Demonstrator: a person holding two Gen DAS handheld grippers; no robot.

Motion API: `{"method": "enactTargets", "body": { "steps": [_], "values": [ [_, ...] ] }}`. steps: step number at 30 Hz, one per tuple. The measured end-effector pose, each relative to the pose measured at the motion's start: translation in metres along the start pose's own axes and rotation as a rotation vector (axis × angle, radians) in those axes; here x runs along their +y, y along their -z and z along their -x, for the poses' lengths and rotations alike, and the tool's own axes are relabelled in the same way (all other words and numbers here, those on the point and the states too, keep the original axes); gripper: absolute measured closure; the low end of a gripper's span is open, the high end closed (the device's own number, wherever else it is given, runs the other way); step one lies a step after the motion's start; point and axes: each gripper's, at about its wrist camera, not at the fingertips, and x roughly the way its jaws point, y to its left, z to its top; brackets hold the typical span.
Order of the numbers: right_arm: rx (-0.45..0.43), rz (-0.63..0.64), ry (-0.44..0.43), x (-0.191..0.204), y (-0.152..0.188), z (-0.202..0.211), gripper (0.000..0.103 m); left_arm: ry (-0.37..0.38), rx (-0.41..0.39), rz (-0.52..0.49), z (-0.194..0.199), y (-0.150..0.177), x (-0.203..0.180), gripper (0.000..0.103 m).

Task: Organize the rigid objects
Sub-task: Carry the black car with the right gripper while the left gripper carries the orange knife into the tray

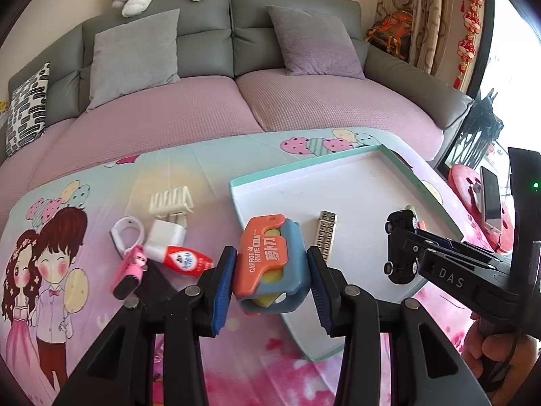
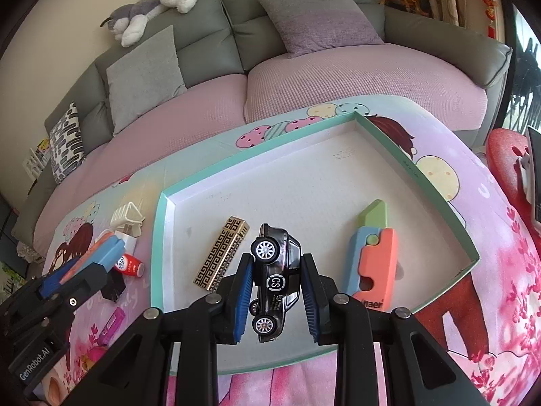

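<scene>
the left gripper (image 1: 270,270) has its jaws clenched on a carrot knife toy (image 1: 267,257), a chunky plastic piece with an orange shell over a blue body and a yellow part showing underneath; the ribbed blue pads (image 1: 225,270) press its two sides. it hangs above the near left corner of the tray (image 1: 338,182), not resting on it.

the right gripper (image 2: 277,284) has its jaws clamped on a toy car (image 2: 275,277), glossy black with silver spoked wheels and a round white mark on its door, held on its side with the nose pointing away. it hangs over the tray's near half.

inside the tray, a shallow box lid with a matte white floor and low teal walls, lie a slim gold bar (image 2: 221,253) with a black key pattern and a second carrot knife (image 2: 372,253) in blue, coral and green, well apart from each other.

left of the tray, on the surface covered by a smooth cartoon-printed cloth (image 1: 67,220), sit a cream ribbed hair clip (image 1: 170,199), a white block (image 1: 169,233), a small red and white bottle (image 1: 187,258), a white ring-shaped piece (image 1: 126,233) and a pink clip (image 1: 130,270), all close together.
</scene>
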Motion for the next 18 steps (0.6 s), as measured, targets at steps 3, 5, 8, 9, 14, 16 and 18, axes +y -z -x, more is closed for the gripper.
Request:
{"method": "enactTargets", "body": {
  "steps": [3, 5, 8, 9, 14, 16, 18],
  "values": [
    [-0.008, -0.02, 0.028, -0.009, -0.001, 0.002, 0.073, 0.019, 0.015, -0.012, -0.011, -0.001, -0.017, 0.059],
    [-0.009, -0.036, 0.038, -0.015, -0.001, 0.003, 0.073, 0.03, 0.033, -0.019, -0.02, 0.002, -0.026, 0.059],
    [-0.008, -0.054, 0.055, -0.023, 0.0, 0.003, 0.073, 0.033, 0.062, -0.023, -0.032, 0.008, -0.034, 0.059],
    [-0.005, -0.059, 0.059, -0.024, -0.001, 0.003, 0.073, 0.03, 0.069, -0.02, -0.035, 0.01, -0.036, 0.059],
    [0.02, -0.053, 0.067, -0.025, 0.001, -0.004, 0.073, 0.017, 0.1, -0.02, -0.048, 0.019, -0.04, 0.059],
    [0.03, -0.048, 0.058, -0.023, 0.002, -0.008, 0.073, 0.012, 0.11, -0.026, -0.052, 0.022, -0.04, 0.059],
    [0.04, -0.044, 0.054, -0.022, 0.003, -0.011, 0.073, 0.01, 0.12, -0.027, -0.054, 0.024, -0.04, 0.059]
  ]
}}
